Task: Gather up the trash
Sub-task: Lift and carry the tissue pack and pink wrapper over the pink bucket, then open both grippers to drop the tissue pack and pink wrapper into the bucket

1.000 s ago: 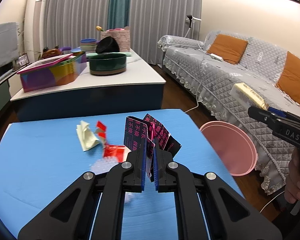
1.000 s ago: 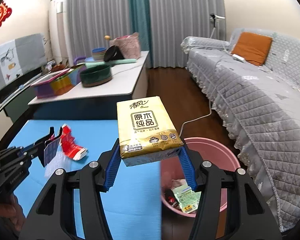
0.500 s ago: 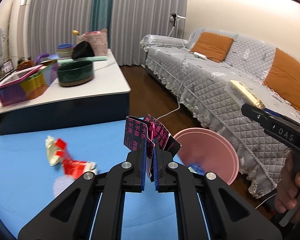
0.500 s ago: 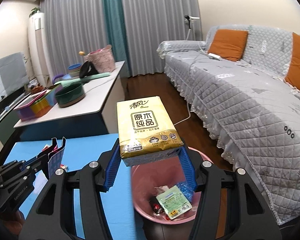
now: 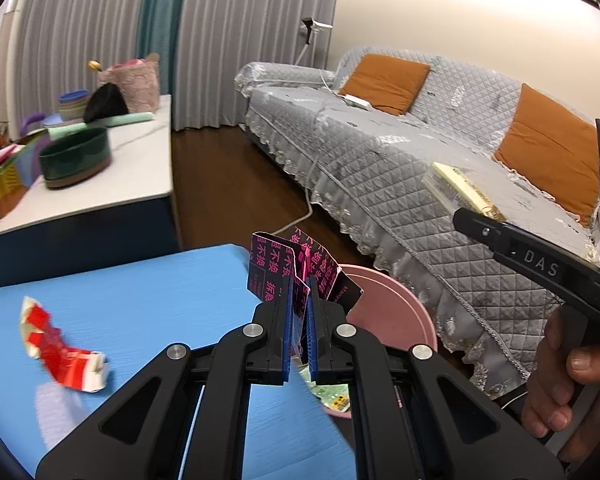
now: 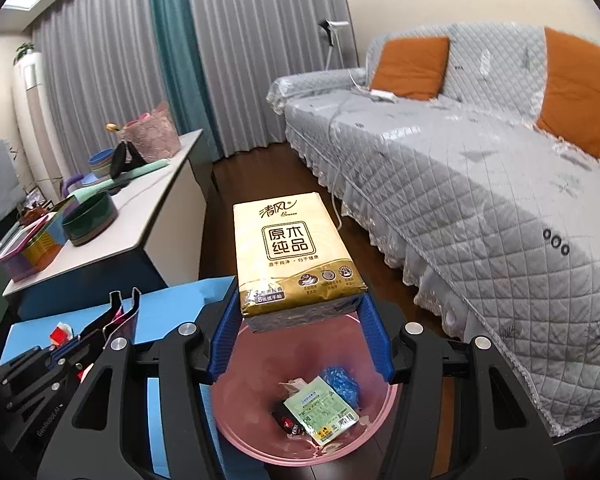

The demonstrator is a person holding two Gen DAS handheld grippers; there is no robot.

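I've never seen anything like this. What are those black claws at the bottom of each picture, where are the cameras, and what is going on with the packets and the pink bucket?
No robot here: a person holds a hand-operated claw in each hand, each carrying a wide-angle camera looking along its fingers. In the left camera's picture, the left gripper pinches a black-and-pink wrapper; a red-and-white wrapper lies on the blue table. In the right camera's picture, the right gripper clamps a yellow tissue pack above the pink trash bin, which already holds some litter.

Both wrist cams look fwd, close; share pink bin (image 6: 300, 432), blue table (image 5: 160, 300).
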